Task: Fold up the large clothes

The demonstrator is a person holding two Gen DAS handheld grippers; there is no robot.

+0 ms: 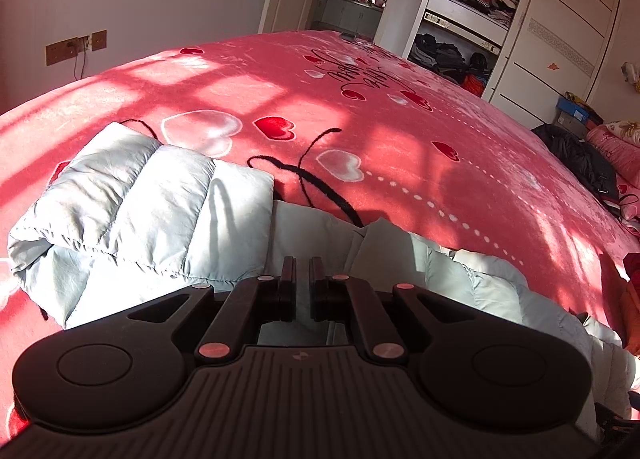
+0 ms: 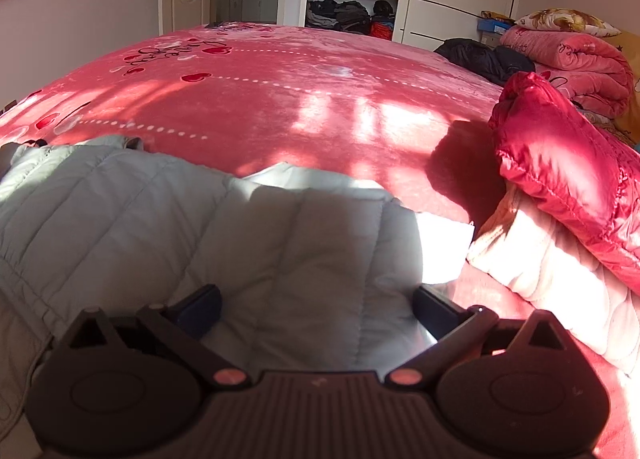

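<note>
The pale grey jacket (image 1: 168, 211) lies on the bed (image 1: 400, 147). Left gripper (image 1: 302, 283): fingers nearly together above its fabric. Right gripper (image 2: 316, 307): fingers wide apart over it; red coat (image 2: 568, 163) at 2 o'clock.

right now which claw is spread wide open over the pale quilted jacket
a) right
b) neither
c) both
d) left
a: the right claw has its fingers far apart above the pale jacket, while the left claw has its fingers nearly together with only a narrow gap.
</note>
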